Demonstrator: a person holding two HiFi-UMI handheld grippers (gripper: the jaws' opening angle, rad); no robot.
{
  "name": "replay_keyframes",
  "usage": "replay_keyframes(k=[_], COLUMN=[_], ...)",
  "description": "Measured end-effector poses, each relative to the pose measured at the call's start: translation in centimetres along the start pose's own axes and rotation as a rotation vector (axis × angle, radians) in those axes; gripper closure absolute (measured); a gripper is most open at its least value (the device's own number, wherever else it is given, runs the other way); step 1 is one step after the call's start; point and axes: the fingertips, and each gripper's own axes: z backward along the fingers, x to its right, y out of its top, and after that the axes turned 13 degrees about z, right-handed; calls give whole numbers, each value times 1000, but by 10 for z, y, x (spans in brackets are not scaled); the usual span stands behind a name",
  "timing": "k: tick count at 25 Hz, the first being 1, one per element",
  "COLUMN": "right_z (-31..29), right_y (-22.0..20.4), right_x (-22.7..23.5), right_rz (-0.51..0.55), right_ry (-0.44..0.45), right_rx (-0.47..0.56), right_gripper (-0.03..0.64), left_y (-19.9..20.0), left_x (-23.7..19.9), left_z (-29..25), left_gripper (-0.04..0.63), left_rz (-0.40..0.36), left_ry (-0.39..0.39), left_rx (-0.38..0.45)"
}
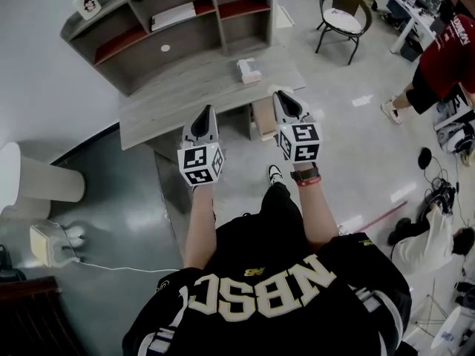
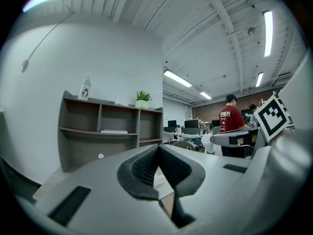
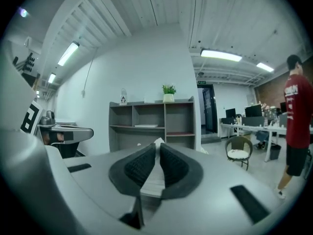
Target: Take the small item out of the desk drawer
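I stand in front of a grey desk [image 1: 185, 95] with a shelf unit at its back. Both grippers are raised over its front edge. My left gripper [image 1: 205, 114] has its jaws closed tip to tip with nothing between them; the left gripper view shows the same for this gripper [image 2: 158, 147]. My right gripper [image 1: 286, 99] is closed to a thin slit and holds nothing, as the right gripper view also shows of this gripper [image 3: 157, 145]. A tan drawer front [image 1: 262, 117] shows under the desk edge between the grippers. Its inside and any small item are hidden.
A tissue box [image 1: 249, 70] sits on the desk near the right gripper. White containers [image 1: 44, 180] and a cable lie on the floor at left. A chair [image 1: 343, 17] stands at the back right. A person in red [image 1: 445, 58] and a crouching person [image 1: 430, 243] are at right.
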Motion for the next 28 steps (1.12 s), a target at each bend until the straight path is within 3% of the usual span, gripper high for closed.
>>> replay_keyframes(k=[7,15,22,28], right_z=[11,11,6,-22], right_y=[28,33,19,-17], right_x=[-1,-6,1,12], right_rz=[26,33,15,-7], right_ry=[-26,1,4,23], right_rx=[85,110,84,21], right_gripper=[581,581,581,580], left_y=[21,25,9,-31], left_x=[5,3,2,-7], left_z=[8,8,-2,-33], left_gripper=[588,588,588,588], left_rz=[-42,-36,-15,36], left_ry=[17,25,36,38], left_rx=[76,88,55,-17])
